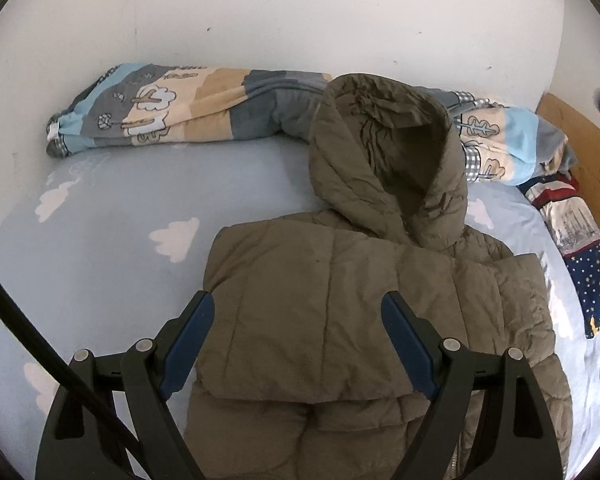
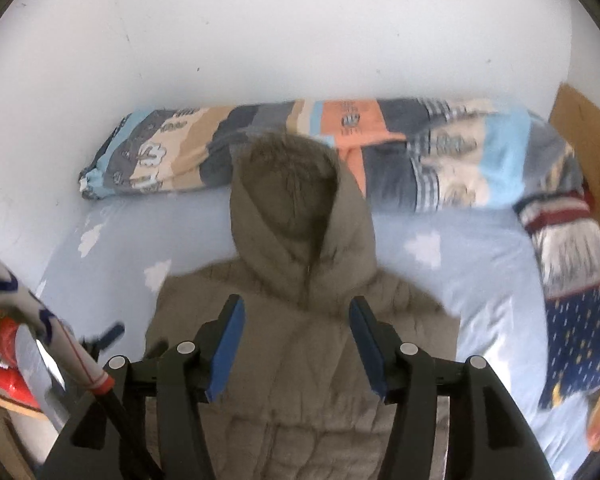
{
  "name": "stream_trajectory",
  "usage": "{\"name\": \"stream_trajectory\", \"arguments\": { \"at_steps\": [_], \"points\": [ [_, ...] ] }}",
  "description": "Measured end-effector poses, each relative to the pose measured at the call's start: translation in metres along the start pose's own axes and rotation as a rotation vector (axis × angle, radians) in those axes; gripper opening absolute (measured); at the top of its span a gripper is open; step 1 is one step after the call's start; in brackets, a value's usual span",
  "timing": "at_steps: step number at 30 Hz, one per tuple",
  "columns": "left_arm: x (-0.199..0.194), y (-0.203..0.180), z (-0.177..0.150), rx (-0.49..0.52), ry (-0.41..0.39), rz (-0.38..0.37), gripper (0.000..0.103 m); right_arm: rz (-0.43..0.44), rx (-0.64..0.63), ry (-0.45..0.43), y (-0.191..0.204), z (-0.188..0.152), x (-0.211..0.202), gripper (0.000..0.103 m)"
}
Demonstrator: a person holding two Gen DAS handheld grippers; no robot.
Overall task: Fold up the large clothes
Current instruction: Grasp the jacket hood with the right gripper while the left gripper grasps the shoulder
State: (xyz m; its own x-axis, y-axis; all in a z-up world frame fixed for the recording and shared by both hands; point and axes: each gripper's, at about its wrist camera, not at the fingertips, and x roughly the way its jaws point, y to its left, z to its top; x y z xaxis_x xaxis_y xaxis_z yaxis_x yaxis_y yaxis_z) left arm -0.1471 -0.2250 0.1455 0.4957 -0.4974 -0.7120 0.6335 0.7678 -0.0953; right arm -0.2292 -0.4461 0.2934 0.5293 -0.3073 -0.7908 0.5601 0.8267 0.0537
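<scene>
An olive-brown puffer jacket (image 1: 300, 264) lies on a light blue bed sheet with white clouds (image 1: 100, 240). Its hood (image 1: 384, 152) points toward the wall, and a sleeve side lies folded across the body. My left gripper (image 1: 297, 298) hovers open above the folded part, with nothing between its blue pads (image 1: 188, 340). In the right wrist view, which is blurred, the same jacket (image 2: 296, 380) and its hood (image 2: 296, 208) lie below my right gripper (image 2: 297, 300). That gripper is open above the chest and its pads (image 2: 228, 348) touch no cloth.
A rolled patterned quilt (image 1: 204, 108) lies along the white wall behind the hood. A star-patterned blue blanket (image 1: 592, 280) and a wooden board (image 1: 572, 132) line the right side. At lower left of the right wrist view stand a white pole (image 2: 60, 336) and red items (image 2: 8, 360).
</scene>
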Motion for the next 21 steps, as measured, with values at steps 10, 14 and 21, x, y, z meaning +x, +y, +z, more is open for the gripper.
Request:
{"name": "stream_trajectory", "arguments": {
  "at_steps": [10, 14, 21],
  "points": [
    [0.01, 0.001, -0.002, 0.043, -0.018, -0.004, 0.085, -0.057, 0.022, 0.056, -0.02, 0.079, 0.1, 0.061],
    [0.017, 0.005, -0.003, 0.044, -0.018, -0.017, 0.085, -0.088, 0.046, 0.064, -0.029, 0.103, 0.142, 0.061],
    [0.033, 0.015, -0.005, 0.051, -0.005, 0.013, 0.085, -0.14, 0.025, 0.054, -0.042, 0.14, 0.213, 0.061]
  ]
}}
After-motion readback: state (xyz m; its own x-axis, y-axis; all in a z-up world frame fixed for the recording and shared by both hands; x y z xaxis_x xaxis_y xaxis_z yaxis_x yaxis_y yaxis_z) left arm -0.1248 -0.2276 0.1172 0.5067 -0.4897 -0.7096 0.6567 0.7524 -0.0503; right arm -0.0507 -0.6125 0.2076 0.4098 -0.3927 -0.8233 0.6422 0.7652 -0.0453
